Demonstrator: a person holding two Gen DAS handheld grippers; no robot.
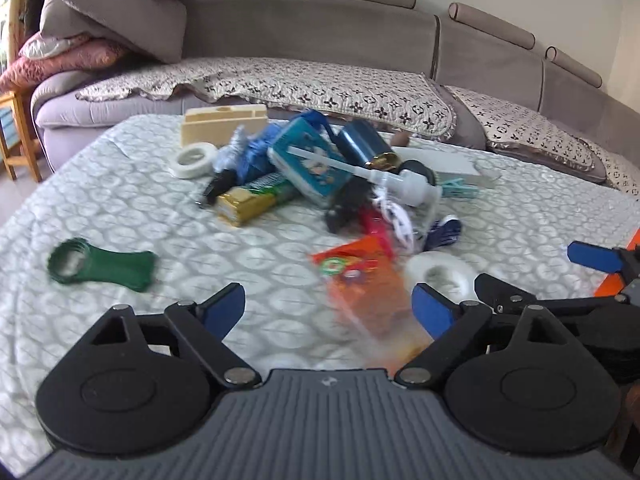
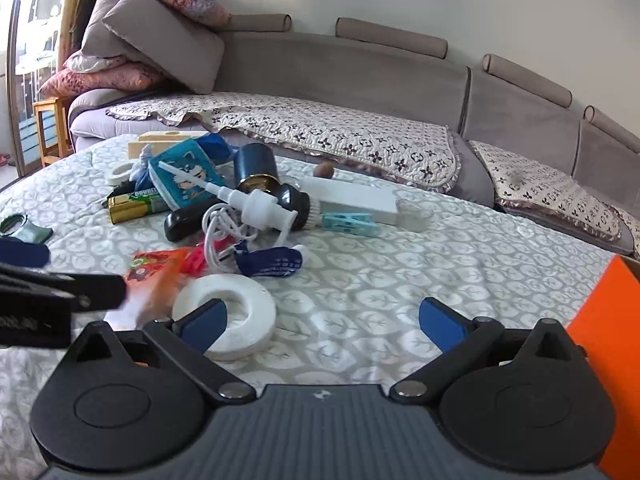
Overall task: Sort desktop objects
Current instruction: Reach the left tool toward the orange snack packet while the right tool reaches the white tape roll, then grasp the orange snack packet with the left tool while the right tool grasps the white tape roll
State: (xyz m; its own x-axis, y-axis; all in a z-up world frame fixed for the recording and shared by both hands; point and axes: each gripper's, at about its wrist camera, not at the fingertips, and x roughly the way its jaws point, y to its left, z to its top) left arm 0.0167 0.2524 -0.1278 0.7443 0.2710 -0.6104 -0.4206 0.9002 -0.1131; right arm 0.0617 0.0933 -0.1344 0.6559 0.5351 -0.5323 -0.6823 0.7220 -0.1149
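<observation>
Nearby, item: white tape roll (image 2: 226, 316), light, stiff, best pinched across its rim; my right gripper (image 2: 322, 320) and left gripper (image 1: 328, 310) gape, holding nothing.

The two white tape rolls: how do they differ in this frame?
The near tape roll lies by the gripper tips, apart from the pile; the far tape roll lies behind the pile beside the beige holder. The near one looks wider-walled, the far one thinner. Both lie flat on the quilted cover.

Both wrist cameras looked low and forward across the quilted tabletop (image 1: 120, 216) toward the grey sofa (image 2: 340, 64), side by side, sharing the close clutter pile (image 1: 312, 172).
</observation>
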